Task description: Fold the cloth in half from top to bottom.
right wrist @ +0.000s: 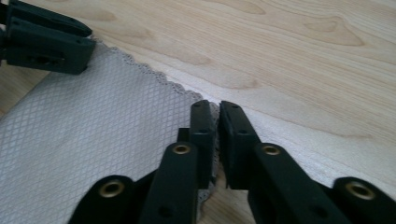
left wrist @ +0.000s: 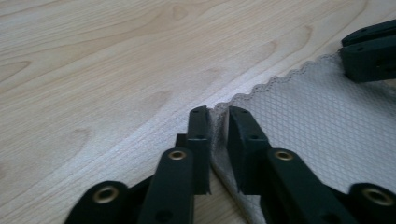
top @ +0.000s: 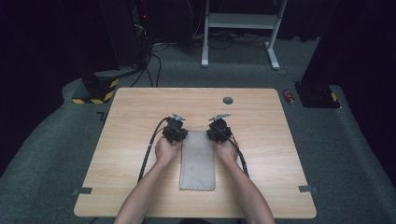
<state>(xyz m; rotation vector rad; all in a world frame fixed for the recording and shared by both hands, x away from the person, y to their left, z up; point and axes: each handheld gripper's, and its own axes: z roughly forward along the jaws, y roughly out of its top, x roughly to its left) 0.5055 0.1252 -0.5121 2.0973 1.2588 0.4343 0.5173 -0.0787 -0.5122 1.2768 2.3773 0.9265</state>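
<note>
Both far corners of the cloth (top: 197, 161), lying mid-table, are pinched — left gripper (left wrist: 218, 122) at 11 o'clock, right gripper (right wrist: 212, 116) at 1 — so grasping looks done, folding or lifting remains.

Grey diamond-patterned cloth (top: 197, 161), apparently scallop-edged.

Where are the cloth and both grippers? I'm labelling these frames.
cloth (top: 197, 168), high view, flat middle of the fabric.
left gripper (left wrist: 218, 122), left gripper view, between its fingertips, at the pinched corner.
right gripper (right wrist: 217, 116), right gripper view, between its fingertips, at the pinched corner.
</note>
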